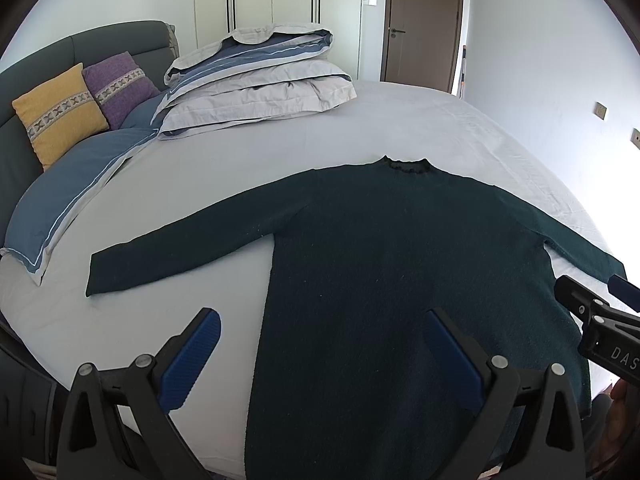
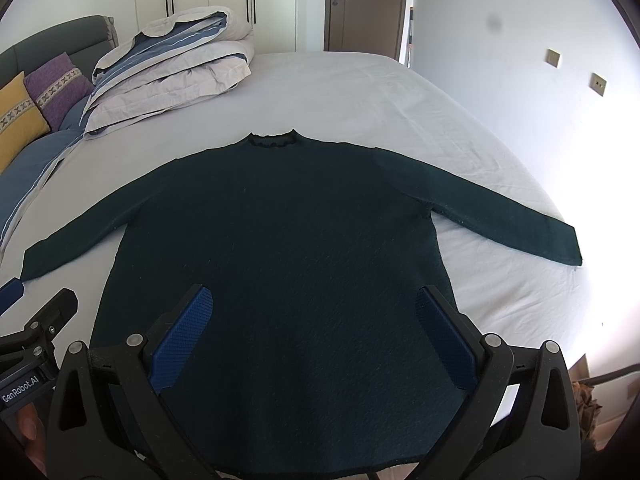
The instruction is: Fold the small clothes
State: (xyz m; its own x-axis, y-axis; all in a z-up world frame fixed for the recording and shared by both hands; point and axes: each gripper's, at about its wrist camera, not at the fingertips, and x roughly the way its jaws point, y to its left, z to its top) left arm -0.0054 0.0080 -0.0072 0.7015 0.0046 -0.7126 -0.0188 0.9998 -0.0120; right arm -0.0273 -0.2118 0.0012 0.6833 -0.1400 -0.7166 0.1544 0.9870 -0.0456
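Note:
A dark green long-sleeved sweater (image 1: 400, 248) (image 2: 280, 232) lies flat on the pale bed sheet (image 1: 280, 148) (image 2: 360, 92), collar away from me, both sleeves spread out sideways. My left gripper (image 1: 322, 324) hovers open over the sweater's left hem edge, with blue pads wide apart and nothing between them. My right gripper (image 2: 314, 304) hangs open over the lower middle of the sweater body, also holding nothing. The right gripper (image 1: 592, 304) shows at the right edge of the left wrist view. The left gripper (image 2: 36, 320) shows at the left edge of the right wrist view.
A folded grey and blue duvet (image 1: 260, 76) (image 2: 172, 64) sits at the far left of the bed. Yellow (image 1: 60, 112) and purple (image 1: 120, 88) cushions lean on the dark headboard. A blue pillow (image 1: 72, 184) lies left. A brown door (image 1: 424, 20) stands behind.

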